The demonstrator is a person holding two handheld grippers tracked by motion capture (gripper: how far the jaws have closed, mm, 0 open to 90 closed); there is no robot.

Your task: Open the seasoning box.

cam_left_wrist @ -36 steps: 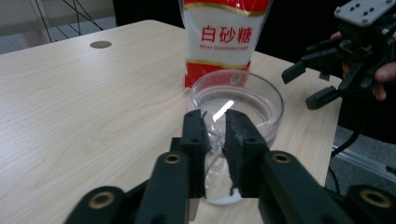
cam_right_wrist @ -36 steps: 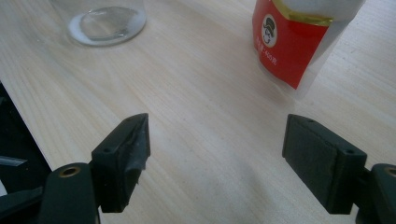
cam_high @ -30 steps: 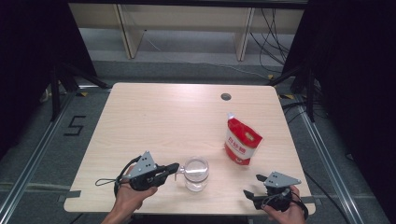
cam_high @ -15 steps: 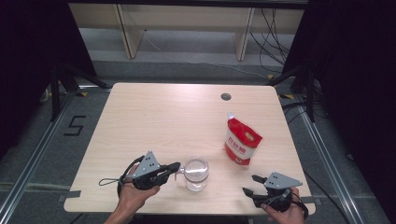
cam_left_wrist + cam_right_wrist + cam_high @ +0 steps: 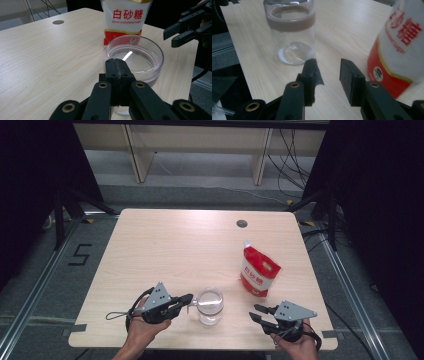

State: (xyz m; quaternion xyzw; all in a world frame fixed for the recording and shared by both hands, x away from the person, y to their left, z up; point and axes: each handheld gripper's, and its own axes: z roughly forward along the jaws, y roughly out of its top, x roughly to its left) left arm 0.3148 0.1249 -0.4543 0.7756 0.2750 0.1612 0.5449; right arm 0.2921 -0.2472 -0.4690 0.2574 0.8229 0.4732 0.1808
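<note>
Since a second ago the right gripper (image 5: 260, 314) has lifted slightly off the table's near right corner, and its jaws have just been closing with nothing between them; a gap remains, so they are not clamped. The left gripper (image 5: 186, 300) has stayed put, jaws pressed together at the handle of the clear glass mug (image 5: 209, 305) near the front edge of the pale wooden table (image 5: 170, 245). The red-and-white bag of sugar (image 5: 259, 270) stands upright just beyond the mug, to its right.

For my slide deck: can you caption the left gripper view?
Left gripper, jaws shut, at a glass mug; sugar bag behind.
</note>
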